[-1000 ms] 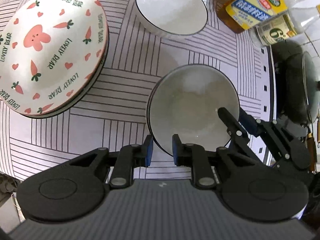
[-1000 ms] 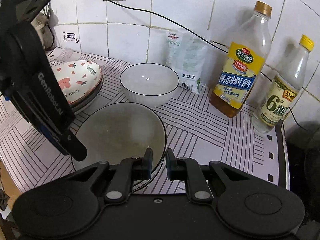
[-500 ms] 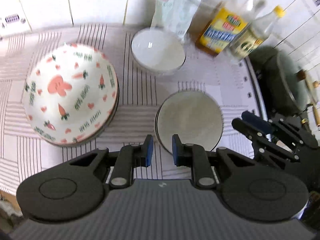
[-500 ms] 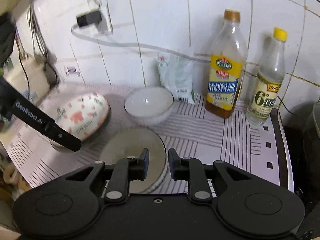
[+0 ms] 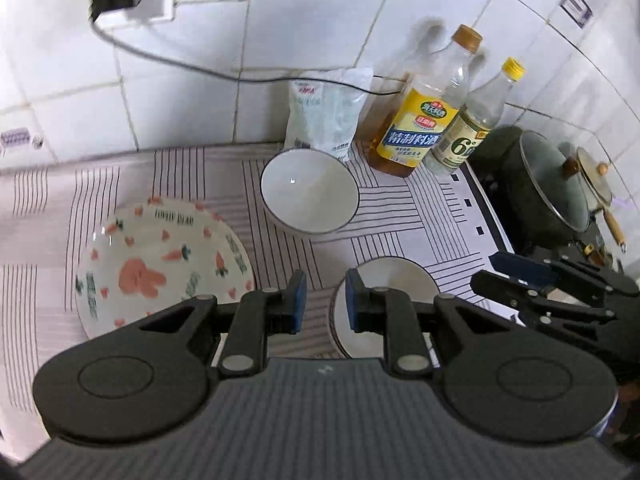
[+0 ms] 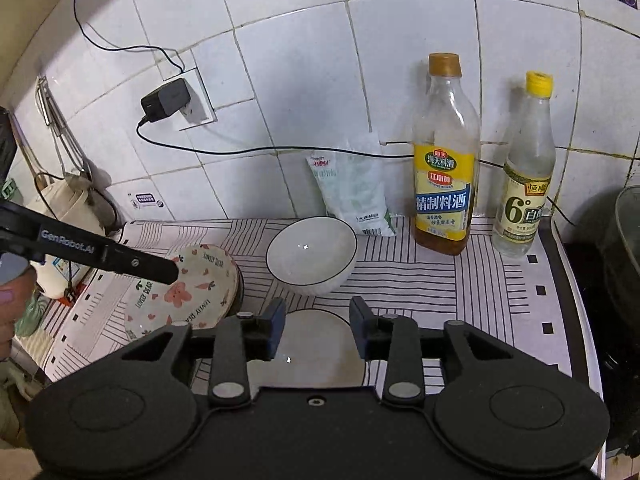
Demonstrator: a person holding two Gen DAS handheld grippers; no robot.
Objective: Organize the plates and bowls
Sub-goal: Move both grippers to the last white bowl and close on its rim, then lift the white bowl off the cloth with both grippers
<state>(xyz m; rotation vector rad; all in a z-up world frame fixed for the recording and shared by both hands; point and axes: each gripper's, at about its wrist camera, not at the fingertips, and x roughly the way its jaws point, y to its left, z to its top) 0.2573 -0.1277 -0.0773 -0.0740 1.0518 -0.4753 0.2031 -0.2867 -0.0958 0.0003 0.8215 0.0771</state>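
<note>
Left wrist view: my left gripper (image 5: pixel 323 299) has lifted clear, jaws apart, empty; the near bowl (image 5: pixel 384 308) rests on the counter.

Right wrist view: my right gripper (image 6: pixel 317 330) has widened, empty, above the near bowl (image 6: pixel 316 356). Release complete; the far bowl (image 6: pixel 311 255) and carrot plates (image 6: pixel 188 292) await stacking.

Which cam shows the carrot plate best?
Left wrist: the carrot plate faces the camera, rabbit and carrots readable, only its near edge behind the left gripper. Right wrist sees it obliquely, partly crossed by that gripper's finger.
</note>
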